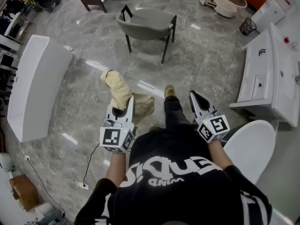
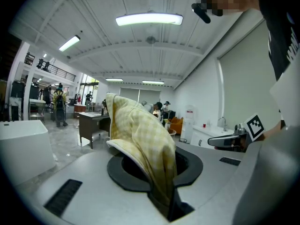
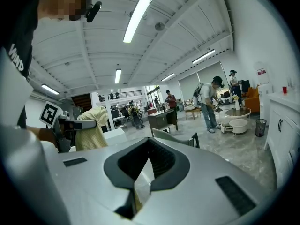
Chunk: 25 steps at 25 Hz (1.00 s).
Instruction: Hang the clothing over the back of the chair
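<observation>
My left gripper (image 1: 122,106) is shut on a yellow checked garment (image 1: 118,87); part of the cloth stands up past the jaws and the rest hangs toward the floor. In the left gripper view the garment (image 2: 140,135) is pinched between the black pads. My right gripper (image 1: 193,96) is level with it on the right, apart from the cloth, its jaws drawn to a point with only a thin slit (image 3: 145,172) between them. The grey chair (image 1: 147,25) with black legs stands on the floor well ahead, its back (image 3: 176,137) toward me.
A long white bathtub (image 1: 35,86) lies at the left. A white cabinet (image 1: 269,74) and a round white fixture (image 1: 251,146) stand at the right. A cable with a power strip (image 1: 84,186) runs across the floor behind me. People stand far off (image 3: 211,102).
</observation>
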Tool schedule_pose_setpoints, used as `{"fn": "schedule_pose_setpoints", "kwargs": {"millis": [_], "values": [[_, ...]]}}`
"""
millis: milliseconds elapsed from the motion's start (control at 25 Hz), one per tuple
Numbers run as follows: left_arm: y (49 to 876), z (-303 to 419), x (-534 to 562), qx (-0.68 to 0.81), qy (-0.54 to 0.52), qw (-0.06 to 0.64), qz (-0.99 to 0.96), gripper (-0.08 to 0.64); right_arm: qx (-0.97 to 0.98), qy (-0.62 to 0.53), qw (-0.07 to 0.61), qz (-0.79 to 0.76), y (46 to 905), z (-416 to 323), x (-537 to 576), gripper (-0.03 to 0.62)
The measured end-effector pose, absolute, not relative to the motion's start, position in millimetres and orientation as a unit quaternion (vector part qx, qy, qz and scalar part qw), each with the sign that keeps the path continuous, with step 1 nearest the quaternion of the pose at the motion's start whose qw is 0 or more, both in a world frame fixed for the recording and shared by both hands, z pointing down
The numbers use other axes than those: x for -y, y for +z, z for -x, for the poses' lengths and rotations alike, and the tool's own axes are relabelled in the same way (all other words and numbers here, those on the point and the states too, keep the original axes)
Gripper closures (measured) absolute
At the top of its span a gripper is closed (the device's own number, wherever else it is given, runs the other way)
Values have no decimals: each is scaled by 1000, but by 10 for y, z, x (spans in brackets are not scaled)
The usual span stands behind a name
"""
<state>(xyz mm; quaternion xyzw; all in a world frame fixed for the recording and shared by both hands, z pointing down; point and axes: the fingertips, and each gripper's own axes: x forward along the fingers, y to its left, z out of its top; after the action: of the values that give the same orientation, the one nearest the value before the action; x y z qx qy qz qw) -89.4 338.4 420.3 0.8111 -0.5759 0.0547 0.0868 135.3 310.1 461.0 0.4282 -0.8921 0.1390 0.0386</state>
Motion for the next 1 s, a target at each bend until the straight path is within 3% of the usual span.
{"fn": "schedule_pose_setpoints", "kwargs": {"millis": [600, 1000], "values": [[4089, 1125, -1836, 579, 62, 83, -809, 482, 903, 141, 30, -405, 4504, -975, -1384, 578], [3970, 1122, -778, 600, 62, 90, -793, 482, 908, 144, 33, -391, 4400, -1094, -209, 578]]}}
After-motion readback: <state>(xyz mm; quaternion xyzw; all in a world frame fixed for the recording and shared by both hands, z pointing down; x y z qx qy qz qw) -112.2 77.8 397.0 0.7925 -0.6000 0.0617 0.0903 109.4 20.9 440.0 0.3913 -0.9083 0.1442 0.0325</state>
